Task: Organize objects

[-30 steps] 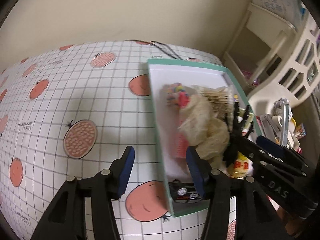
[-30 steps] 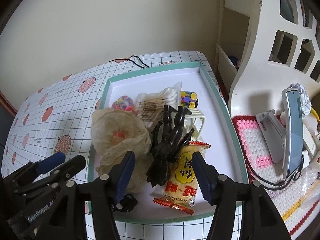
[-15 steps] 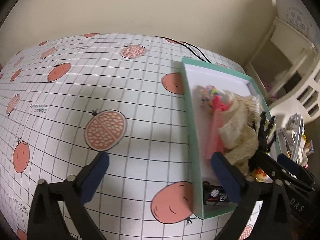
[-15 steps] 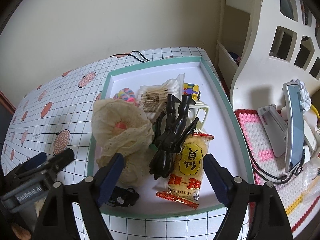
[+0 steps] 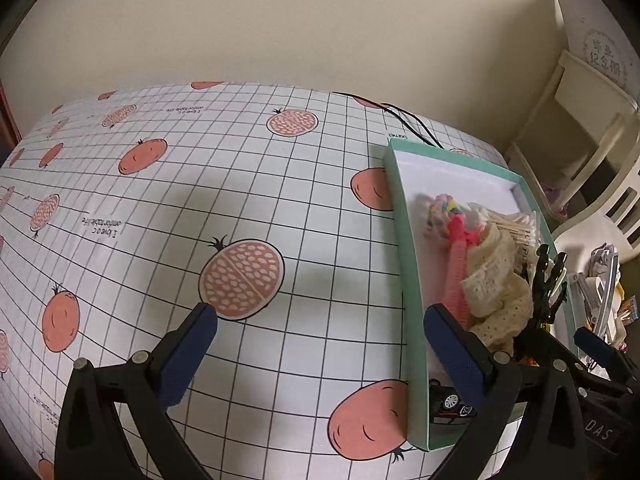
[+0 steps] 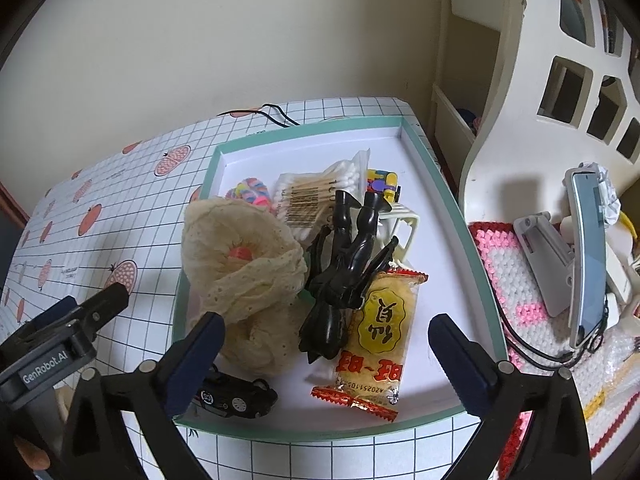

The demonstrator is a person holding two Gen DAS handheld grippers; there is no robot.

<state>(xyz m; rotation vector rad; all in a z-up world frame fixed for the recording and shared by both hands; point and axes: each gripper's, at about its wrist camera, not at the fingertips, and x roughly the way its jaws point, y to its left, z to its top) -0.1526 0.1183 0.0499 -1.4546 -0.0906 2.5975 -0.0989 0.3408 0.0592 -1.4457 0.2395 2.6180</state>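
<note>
Only the right wrist view shows the snack packet (image 6: 376, 336); both tongs gape empty.

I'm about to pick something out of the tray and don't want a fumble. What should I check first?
1. Right gripper open: ok.
2. Left gripper open, empty: ok.
3. Right gripper over the tray: ok.
4. Snack packet lying free on top: ok.
5. Black figure clear of the packet: not ok, it overlaps the packet's edge.
6. Toy car reachable: cannot tell, a finger hides part.
</note>
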